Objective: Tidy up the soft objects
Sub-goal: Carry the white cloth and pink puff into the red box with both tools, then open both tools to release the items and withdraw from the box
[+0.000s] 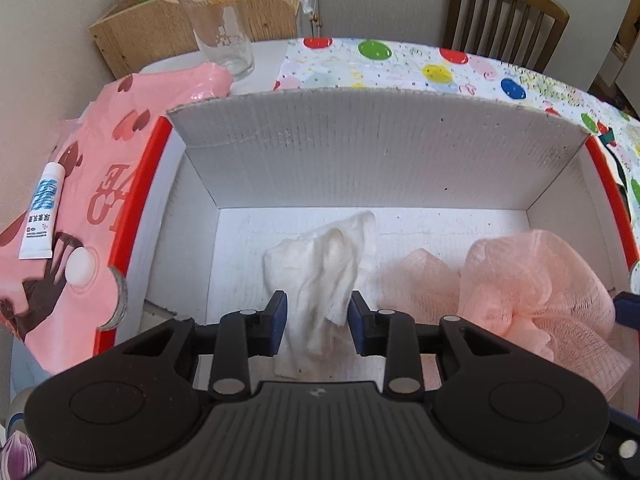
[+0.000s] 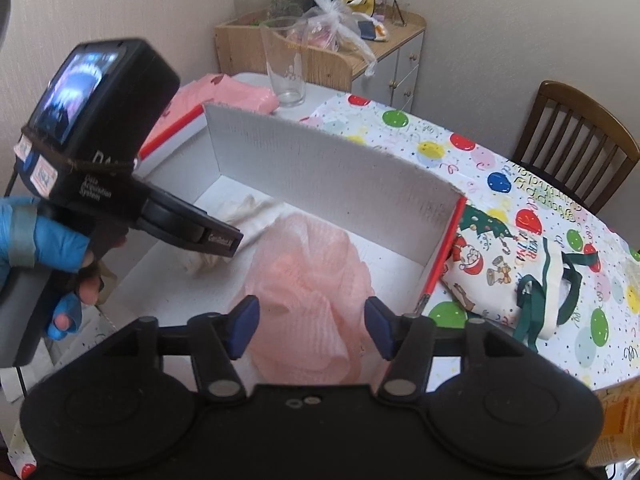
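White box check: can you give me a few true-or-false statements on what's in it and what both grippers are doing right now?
1. The white cloth lies inside the white box. True.
2. The left gripper is shut on the cloth. False: it is open, fingers either side.
3. The pink mesh sponge is in the box. True.
4. The right gripper is shut. False: open, over the sponge.
5. The glass stands inside the box. False: it stands behind it.

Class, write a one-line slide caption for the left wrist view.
Open left claw poised around a crumpled white cloth lying beside a pink mesh bath sponge inside a white corrugated box.
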Demonstrator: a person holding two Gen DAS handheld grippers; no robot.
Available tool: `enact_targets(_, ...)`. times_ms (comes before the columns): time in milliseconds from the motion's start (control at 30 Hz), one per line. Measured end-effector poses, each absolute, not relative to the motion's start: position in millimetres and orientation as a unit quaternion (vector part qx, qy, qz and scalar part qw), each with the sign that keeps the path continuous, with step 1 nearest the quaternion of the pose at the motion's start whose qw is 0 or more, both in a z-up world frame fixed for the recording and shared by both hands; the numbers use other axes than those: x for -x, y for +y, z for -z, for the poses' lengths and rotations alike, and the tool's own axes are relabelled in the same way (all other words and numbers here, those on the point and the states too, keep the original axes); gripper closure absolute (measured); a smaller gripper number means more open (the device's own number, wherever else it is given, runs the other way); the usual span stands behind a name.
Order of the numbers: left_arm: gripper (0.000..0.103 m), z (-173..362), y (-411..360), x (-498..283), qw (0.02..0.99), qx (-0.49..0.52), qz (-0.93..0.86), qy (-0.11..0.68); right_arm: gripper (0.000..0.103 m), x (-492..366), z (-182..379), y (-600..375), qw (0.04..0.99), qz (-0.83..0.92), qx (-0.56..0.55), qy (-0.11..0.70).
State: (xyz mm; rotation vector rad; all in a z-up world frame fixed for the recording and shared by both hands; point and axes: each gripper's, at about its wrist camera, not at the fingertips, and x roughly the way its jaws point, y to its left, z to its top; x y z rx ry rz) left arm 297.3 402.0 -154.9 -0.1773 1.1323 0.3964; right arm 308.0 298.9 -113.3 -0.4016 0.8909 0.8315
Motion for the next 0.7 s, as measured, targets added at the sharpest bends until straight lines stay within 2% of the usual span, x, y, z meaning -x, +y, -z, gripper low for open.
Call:
enact_targets(67, 0.069, 151.9, 400.7, -293.6, 0.826, 0.084, -0.188, 0.525, 0.042, -305.6, 108.3, 294.8, 0.804, -0.389, 0.182, 0.412)
enact_targets(100, 0.062, 150.1, 400.0, -292.0, 0.827, 0.084, -0.188, 0.522, 0.04, -304.4, 105.9, 292.6, 0.806, -0.388, 0.18, 0.41)
enact_targets(133, 0.041, 148.3, 399.1, -290.2, 0.829, 0.086, -0.189, 0.52, 0.039, -303.0, 103.3, 290.5, 0.808, -0.387, 0.178, 0.407)
enact_targets(167, 0.027, 146.4, 398.3, -288.7, 0.83, 0.086, -0.189, 0.518, 0.039, -301.8, 100.6, 287.9, 0.81, -0.387, 0.175, 0.405)
enact_targets(267, 0.027, 138.6, 393.0, -281.0, 0.839, 0.081, -0.187, 0.504, 0.038, -297.9, 91.4, 277.9, 0.816, -0.386, 0.165, 0.398)
enact_targets(400, 0.027, 124.8, 386.4, -268.4, 0.852, 0.082, -0.183, 0.484, 0.028, -290.7, 77.3, 259.8, 0.823, -0.389, 0.147, 0.387)
enact_targets(700, 0.027, 81.6, 348.8, -234.1, 0.885, 0.075, -0.155, 0.433, 0.019, -266.0, 46.7, 210.9, 0.838, -0.394, 0.112, 0.361)
